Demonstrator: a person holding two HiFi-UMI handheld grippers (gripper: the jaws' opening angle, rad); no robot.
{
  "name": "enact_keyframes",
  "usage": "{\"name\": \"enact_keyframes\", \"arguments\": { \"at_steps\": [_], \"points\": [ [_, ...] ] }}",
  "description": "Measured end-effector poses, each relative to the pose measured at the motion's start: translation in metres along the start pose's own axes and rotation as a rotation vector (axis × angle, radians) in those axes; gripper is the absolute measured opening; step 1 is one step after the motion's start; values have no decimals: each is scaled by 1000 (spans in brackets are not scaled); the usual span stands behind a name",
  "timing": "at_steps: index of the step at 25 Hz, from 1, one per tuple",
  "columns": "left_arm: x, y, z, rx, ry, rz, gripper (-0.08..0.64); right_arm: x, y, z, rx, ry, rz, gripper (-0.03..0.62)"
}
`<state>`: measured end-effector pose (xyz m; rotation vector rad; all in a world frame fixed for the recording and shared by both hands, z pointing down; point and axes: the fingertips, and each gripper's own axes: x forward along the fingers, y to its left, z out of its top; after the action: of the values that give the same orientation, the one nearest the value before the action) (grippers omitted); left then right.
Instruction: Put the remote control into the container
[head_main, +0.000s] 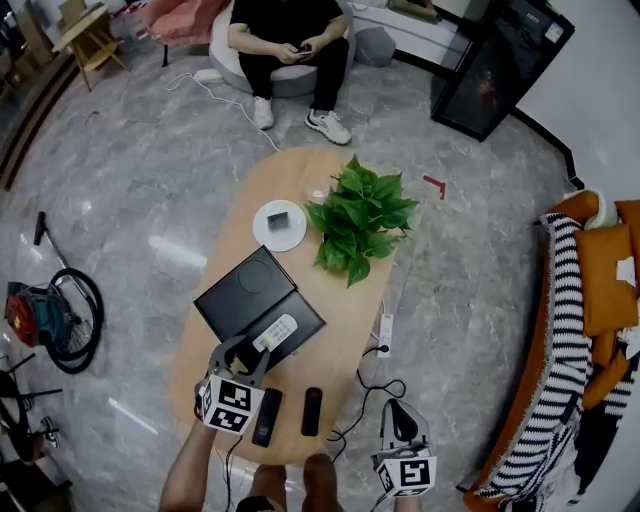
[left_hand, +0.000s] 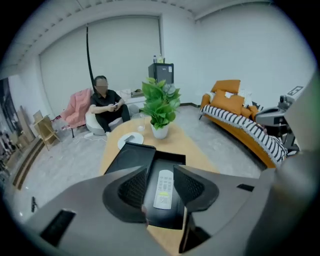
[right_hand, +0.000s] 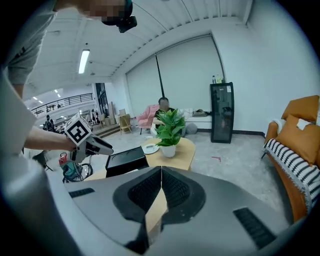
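A white remote control (head_main: 274, 333) (left_hand: 163, 190) lies inside the black container (head_main: 306, 326) (left_hand: 176, 159), whose lid (head_main: 243, 289) lies open beside it on the oval wooden table (head_main: 345, 320). My left gripper (head_main: 243, 352) (left_hand: 161, 182) hovers at the container's near end, jaws apart on either side of the remote, with a gap showing on each side. My right gripper (head_main: 400, 418) (right_hand: 161, 187) is shut with nothing in it and hangs off the table's right front edge.
Two black remotes (head_main: 267, 416) (head_main: 312, 411) lie near the table's front edge. A potted plant (head_main: 360, 215) and a white plate (head_main: 279, 225) stand further back. A person (head_main: 290, 45) sits beyond the table. A power strip (head_main: 385, 335) and a vacuum cleaner (head_main: 45, 315) are on the floor.
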<state>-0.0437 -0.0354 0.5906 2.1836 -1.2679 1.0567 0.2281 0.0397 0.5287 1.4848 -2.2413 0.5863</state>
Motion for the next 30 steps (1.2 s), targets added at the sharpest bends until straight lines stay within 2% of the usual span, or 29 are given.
{"name": "enact_keyframes", "arguments": {
  "at_steps": [6, 10, 14, 19, 22, 25, 30],
  "points": [
    [-77, -2, 29, -57, -156, 51, 109, 5, 28, 31, -39, -40, 51, 11],
    [-124, -2, 37, -115, -248, 64, 83, 4, 48, 51, -57, -68, 84, 11],
    [-169, 0, 40, -187, -356, 107, 41, -1, 62, 71, -70, -99, 109, 11],
    [-220, -3, 42, -214, -430, 137, 23, -14, 81, 92, -83, -121, 136, 11],
    [-244, -7, 32, -266, -468, 157, 9, -23, 92, 97, -72, -133, 146, 11],
    [-263, -14, 23, -294, -472, 148, 9, -33, 105, 101, -55, -140, 158, 11],
    [-281, -22, 13, -299, -495, 154, 8, -44, 118, 104, -30, -158, 153, 11]
  ]
}}
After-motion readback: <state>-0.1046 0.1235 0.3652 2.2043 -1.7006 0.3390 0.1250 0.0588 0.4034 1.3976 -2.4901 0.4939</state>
